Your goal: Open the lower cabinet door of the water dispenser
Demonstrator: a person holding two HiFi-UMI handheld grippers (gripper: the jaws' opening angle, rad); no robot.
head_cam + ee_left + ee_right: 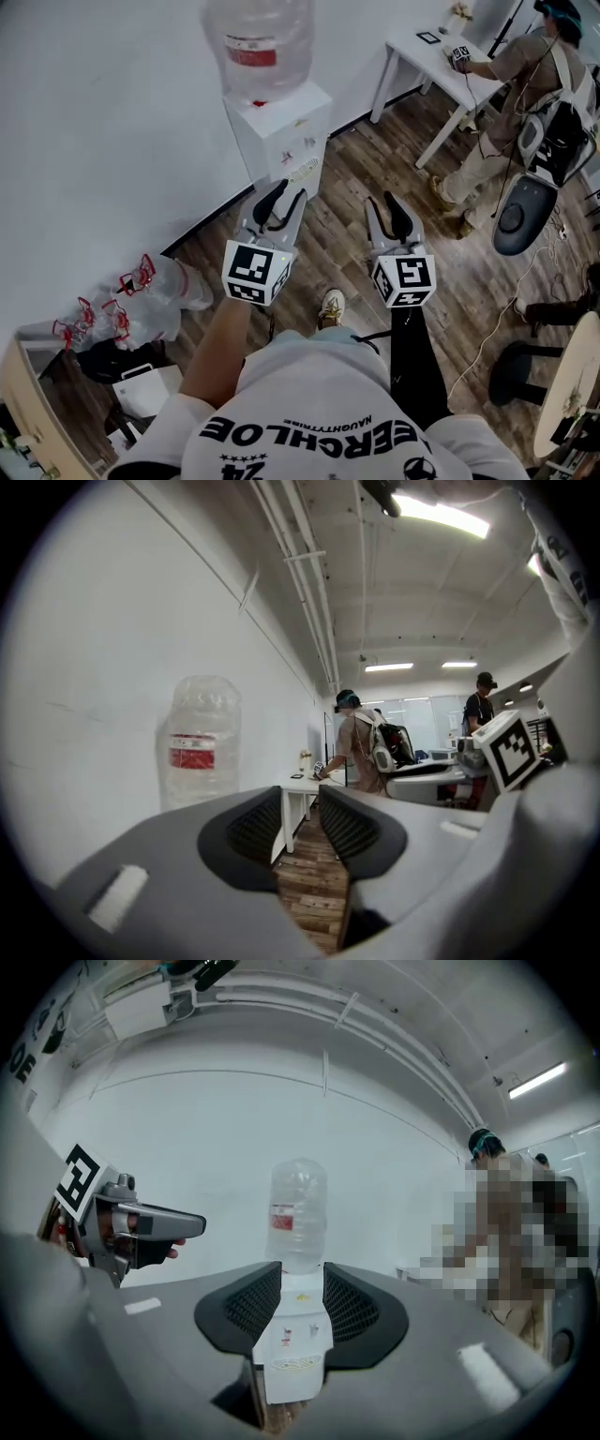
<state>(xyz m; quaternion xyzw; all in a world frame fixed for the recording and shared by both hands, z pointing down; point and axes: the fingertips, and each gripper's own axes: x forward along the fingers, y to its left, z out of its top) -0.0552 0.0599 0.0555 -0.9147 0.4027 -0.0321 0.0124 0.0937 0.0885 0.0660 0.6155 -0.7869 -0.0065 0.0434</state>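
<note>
Left gripper [281, 193]: jaws partly apart, nothing between them, only wood floor [314, 892] showing through the gap. Right gripper [384, 202]: just beside it, jaws likewise partly apart and empty. Ahead of both, and apart from them, the water dispenser [284, 131] stands against the white wall [112, 112], carrying a clear bottle [258, 37]; its lower cabinet door cannot be made out. Farther off to the right, a person [525, 84] stands at a white table [422, 56].
</note>
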